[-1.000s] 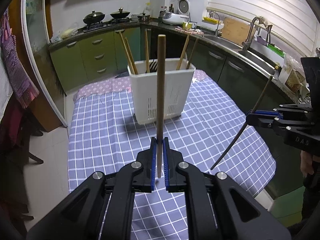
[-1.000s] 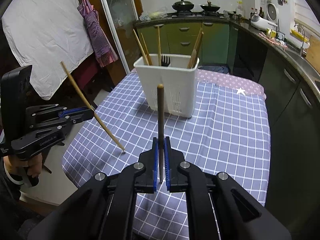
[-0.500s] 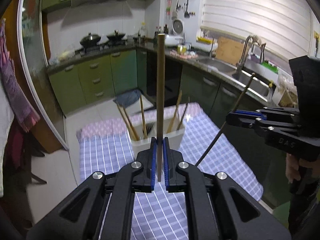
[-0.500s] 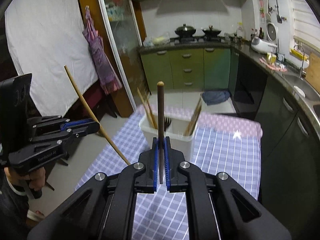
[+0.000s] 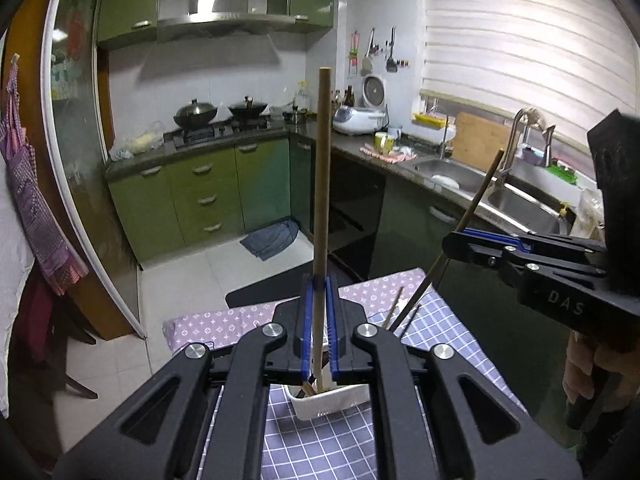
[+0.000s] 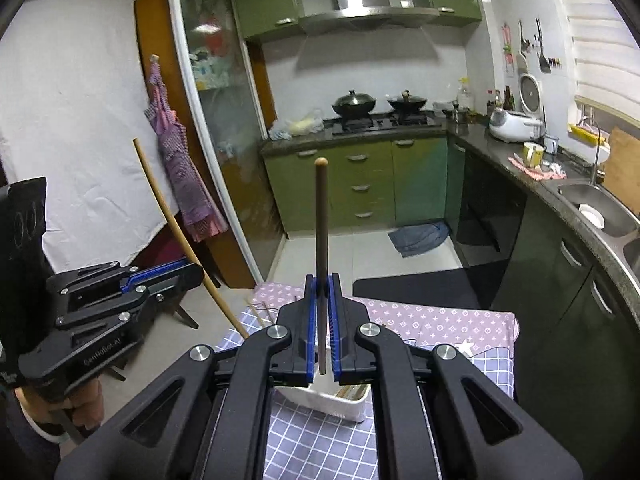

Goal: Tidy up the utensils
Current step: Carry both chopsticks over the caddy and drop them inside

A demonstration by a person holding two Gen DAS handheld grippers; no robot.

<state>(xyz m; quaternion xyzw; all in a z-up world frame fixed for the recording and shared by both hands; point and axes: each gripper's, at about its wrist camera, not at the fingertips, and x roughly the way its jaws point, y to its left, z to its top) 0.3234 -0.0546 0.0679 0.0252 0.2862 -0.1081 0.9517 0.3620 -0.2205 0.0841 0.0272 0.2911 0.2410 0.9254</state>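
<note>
My left gripper (image 5: 319, 292) is shut on a light wooden chopstick (image 5: 322, 184) that stands upright. Its lower end reaches into the white utensil holder (image 5: 332, 398), which sits below the jaws, mostly hidden. My right gripper (image 6: 321, 292) is shut on a dark brown chopstick (image 6: 321, 240), also upright, above the same holder (image 6: 328, 398). Each gripper shows in the other's view: the right one (image 5: 460, 236) with its dark stick, the left one (image 6: 188, 270) with its light stick. Several wooden utensils stand in the holder.
The holder stands on a table with a blue checked cloth (image 5: 320, 448) and a purple patterned cloth (image 6: 440, 320) at the far end. Green cabinets (image 5: 200, 196), a stove with pans (image 5: 220, 112) and a sink counter (image 5: 460, 176) lie beyond.
Both grippers have risen and moved forward over the holder, tilting up with their chopsticks. The holder has dropped from the middle of each view to under the jaws.
</note>
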